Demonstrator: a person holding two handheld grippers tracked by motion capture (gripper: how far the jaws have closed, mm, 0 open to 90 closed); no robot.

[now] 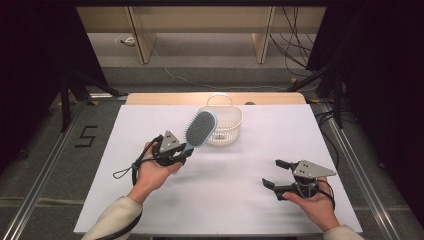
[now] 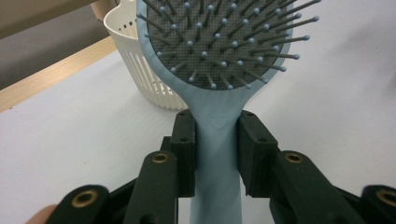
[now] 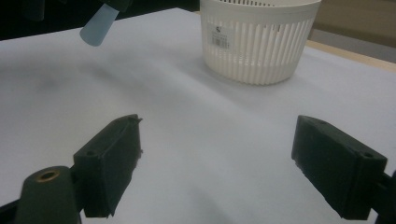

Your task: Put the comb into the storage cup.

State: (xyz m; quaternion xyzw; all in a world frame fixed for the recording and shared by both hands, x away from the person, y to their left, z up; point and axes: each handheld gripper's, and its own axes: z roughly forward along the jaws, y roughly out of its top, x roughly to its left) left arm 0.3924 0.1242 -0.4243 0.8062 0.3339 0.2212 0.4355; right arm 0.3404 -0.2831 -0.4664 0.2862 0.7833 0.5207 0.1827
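White table [image 1: 240,210] bare between grippers | hairbrush [image 1: 200,129] overlaps basket [image 1: 231,131] rim

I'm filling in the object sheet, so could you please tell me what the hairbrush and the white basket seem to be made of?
The hairbrush looks like smooth, matte pale-blue plastic; its grey pad seems soft and rubbery, dotted with fine holes, and carries thin ball-tipped pins. The basket appears to be moulded cream-white plastic with a slight sheen, judging by its even vertical slats and solid rim.
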